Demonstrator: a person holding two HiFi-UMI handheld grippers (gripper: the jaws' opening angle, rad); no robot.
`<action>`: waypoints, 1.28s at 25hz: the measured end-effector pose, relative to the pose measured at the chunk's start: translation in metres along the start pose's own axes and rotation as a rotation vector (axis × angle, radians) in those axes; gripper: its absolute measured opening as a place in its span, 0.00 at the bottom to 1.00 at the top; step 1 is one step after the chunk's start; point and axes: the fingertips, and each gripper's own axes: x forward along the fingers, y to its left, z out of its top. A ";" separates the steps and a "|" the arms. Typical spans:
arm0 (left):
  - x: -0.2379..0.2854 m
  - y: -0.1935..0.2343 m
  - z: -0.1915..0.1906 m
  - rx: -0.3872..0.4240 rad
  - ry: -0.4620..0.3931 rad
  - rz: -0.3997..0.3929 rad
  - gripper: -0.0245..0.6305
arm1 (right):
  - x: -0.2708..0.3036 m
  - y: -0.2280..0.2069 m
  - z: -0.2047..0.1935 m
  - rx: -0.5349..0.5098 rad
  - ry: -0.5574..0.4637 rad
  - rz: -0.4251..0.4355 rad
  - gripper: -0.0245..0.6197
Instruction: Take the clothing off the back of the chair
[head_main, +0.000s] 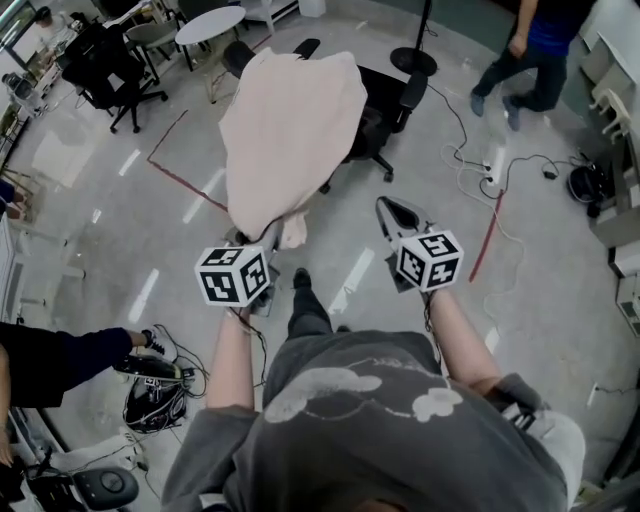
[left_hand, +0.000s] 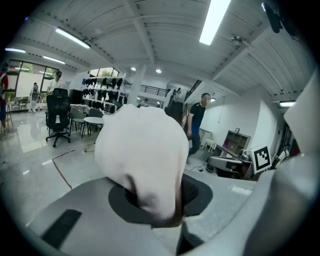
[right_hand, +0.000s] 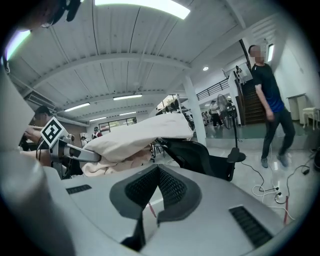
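Observation:
A cream garment (head_main: 290, 130) lies over the back of a black office chair (head_main: 385, 110) and stretches down toward me. My left gripper (head_main: 272, 235) is shut on its lower hem. In the left gripper view the cloth (left_hand: 142, 155) bulges out from between the pads of the left gripper (left_hand: 156, 210) and hides the chair. My right gripper (head_main: 388, 207) hovers to the right of the garment, apart from it, its jaws shut with nothing in them. The right gripper view shows the right gripper (right_hand: 158, 170) with its tips together, the garment (right_hand: 145, 135) pulled out leftward and the chair (right_hand: 200, 155) behind it.
A person (head_main: 525, 60) walks at the far right. Cables and a power strip (head_main: 493, 170) lie on the floor beside a red tape line (head_main: 487, 235). A stand base (head_main: 413, 60), a round white table (head_main: 210, 25) and other chairs (head_main: 110, 65) stand behind. Someone's arm (head_main: 60, 360) reaches in at left.

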 end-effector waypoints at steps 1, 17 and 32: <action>-0.006 -0.003 -0.006 -0.009 0.001 0.001 0.16 | -0.006 0.004 -0.003 0.000 0.002 0.004 0.03; -0.072 -0.029 -0.075 -0.073 0.047 -0.064 0.16 | -0.051 0.047 -0.038 0.043 0.004 -0.013 0.03; -0.162 -0.034 -0.118 -0.071 0.063 -0.120 0.16 | -0.116 0.132 -0.073 0.016 0.033 -0.077 0.02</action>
